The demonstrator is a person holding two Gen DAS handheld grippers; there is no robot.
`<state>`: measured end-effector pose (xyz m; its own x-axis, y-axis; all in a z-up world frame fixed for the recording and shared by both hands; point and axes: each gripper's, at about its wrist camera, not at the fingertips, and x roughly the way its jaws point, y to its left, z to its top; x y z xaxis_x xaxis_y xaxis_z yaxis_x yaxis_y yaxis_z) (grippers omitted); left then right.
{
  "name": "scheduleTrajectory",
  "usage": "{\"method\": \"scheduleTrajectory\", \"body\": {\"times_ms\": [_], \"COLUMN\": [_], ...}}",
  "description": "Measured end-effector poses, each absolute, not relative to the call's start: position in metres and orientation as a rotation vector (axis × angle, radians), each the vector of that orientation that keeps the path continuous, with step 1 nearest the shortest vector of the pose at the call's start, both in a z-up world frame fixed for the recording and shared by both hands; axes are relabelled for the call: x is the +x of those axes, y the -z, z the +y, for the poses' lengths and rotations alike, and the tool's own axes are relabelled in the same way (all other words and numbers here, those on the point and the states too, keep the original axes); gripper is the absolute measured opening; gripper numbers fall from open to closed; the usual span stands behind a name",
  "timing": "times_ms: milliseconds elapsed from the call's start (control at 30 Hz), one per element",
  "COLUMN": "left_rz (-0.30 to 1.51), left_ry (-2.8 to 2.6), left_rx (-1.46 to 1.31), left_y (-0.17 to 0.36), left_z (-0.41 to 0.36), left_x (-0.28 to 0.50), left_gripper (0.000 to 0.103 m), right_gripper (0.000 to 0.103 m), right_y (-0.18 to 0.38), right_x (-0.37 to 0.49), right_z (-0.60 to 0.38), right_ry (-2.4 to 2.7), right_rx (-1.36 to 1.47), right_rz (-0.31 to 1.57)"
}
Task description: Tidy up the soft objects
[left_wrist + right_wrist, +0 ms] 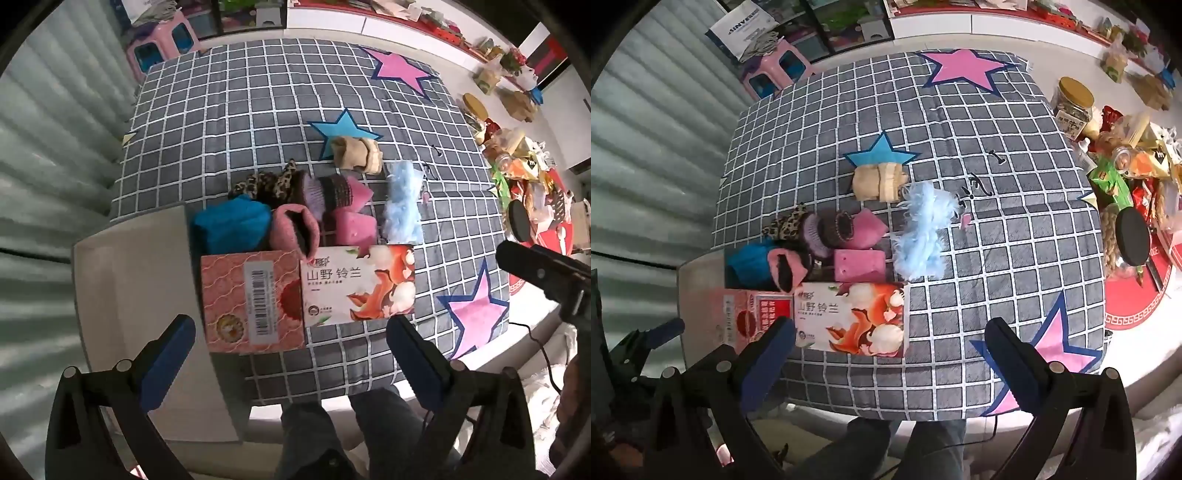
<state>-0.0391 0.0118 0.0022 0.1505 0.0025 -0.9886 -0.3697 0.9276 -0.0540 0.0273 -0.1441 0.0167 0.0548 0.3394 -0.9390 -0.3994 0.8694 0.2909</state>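
On the grey checked cloth (258, 122) lie soft things: a beige sock bundle (356, 154) (878, 181), a fluffy light-blue piece (402, 202) (923, 232), two pink sponges (352, 226) (858, 265), a leopard scrunchie (264, 182), a blue knit (231, 226) (748, 267) and a pink knit (295, 229). Two tissue packs sit in front: a pink one (253, 301) and a white-orange one (356, 284) (853, 319). My left gripper (291, 343) is open and empty, near the packs. My right gripper (890, 343) is open and empty above the cloth's front edge.
A grey-white tray (122, 280) lies at the left under the pink pack. Jars, snack packets and a red mat (1126, 206) crowd the right side. A pink stool (775, 70) stands at the back left. My legs (886, 443) are below the table edge.
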Motion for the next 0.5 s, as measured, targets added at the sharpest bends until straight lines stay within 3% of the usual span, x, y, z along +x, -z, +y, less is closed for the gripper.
{"method": "scheduleTrajectory", "body": {"times_ms": [500], "left_rz": [1.391], "left_ry": [-0.283], "left_rx": [-0.339], "left_y": [-0.022], "left_z": [0.022], "left_x": [-0.05], "left_gripper": [0.103], "right_gripper": [0.103], "right_y": [-0.005], "right_x": [0.036], "right_z": [-0.146], "right_ry": [-0.553], "right_rx": [-0.072], "right_rz": [1.402]}}
